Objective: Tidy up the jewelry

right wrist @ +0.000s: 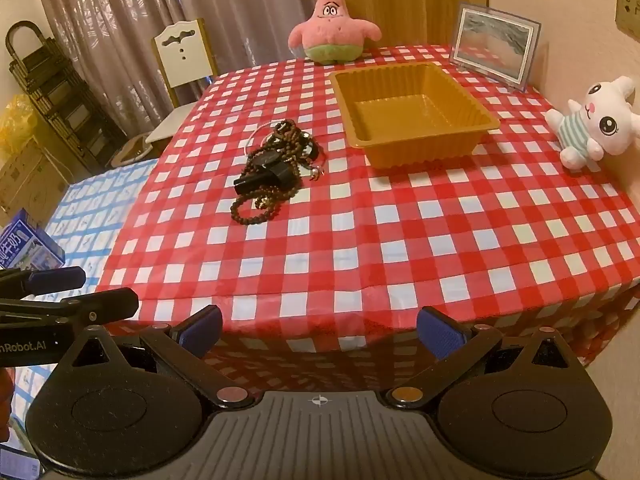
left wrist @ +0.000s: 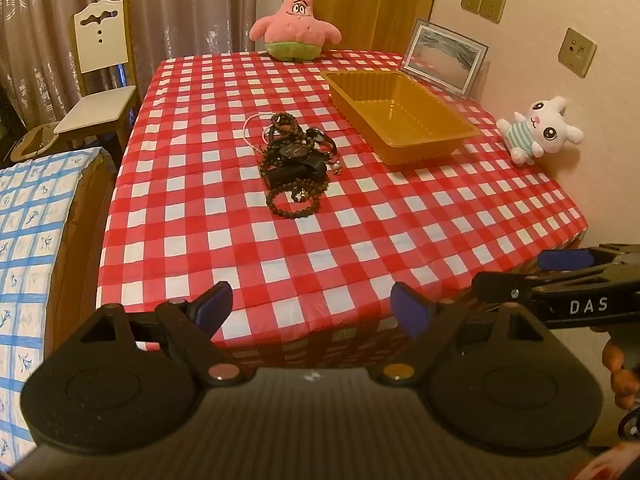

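Note:
A tangled pile of jewelry (left wrist: 294, 162) lies mid-table on the red checked cloth: dark bead bracelets, a black watch and a thin pale cord. It also shows in the right wrist view (right wrist: 276, 168). An empty yellow plastic tray (left wrist: 400, 114) stands to its right, also in the right wrist view (right wrist: 412, 110). My left gripper (left wrist: 312, 312) is open and empty, in front of the table's near edge. My right gripper (right wrist: 320, 334) is open and empty, also short of the near edge. Each gripper shows in the other's view, the right one (left wrist: 532, 276) and the left one (right wrist: 80, 292).
A pink star plush (left wrist: 296, 24) sits at the table's far edge. A framed picture (left wrist: 444, 58) and a white bunny plush (left wrist: 540, 128) stand along the right wall. A chair (left wrist: 100, 84) stands far left. A blue checked surface (left wrist: 28, 232) adjoins the left side.

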A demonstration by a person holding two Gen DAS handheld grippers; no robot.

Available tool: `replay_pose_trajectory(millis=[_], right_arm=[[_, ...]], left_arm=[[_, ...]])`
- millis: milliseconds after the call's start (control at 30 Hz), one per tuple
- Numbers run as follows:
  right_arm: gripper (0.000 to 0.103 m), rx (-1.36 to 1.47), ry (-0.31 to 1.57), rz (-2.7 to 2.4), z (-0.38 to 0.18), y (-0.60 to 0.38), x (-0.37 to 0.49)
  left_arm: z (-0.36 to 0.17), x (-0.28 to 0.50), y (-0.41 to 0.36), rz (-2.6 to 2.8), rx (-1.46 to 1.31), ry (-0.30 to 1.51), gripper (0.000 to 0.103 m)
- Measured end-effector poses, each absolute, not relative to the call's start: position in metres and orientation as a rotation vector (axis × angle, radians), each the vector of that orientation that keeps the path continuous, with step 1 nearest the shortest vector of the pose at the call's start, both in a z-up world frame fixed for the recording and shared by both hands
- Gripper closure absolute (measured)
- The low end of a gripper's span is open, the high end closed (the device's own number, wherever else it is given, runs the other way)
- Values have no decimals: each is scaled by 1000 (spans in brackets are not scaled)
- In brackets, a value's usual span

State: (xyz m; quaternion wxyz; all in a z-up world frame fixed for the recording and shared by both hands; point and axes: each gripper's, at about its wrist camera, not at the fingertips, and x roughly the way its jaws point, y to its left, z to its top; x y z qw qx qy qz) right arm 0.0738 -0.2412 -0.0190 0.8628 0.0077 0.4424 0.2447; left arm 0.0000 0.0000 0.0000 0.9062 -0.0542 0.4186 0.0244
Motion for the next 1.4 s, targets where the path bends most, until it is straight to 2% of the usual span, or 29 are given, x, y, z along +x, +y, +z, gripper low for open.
replay_pose_trajectory(millis=[1400], right_arm=[[0,15,916,513,-16,-236,74]], left_arm=[[0,0,0,47,-118,860,18]])
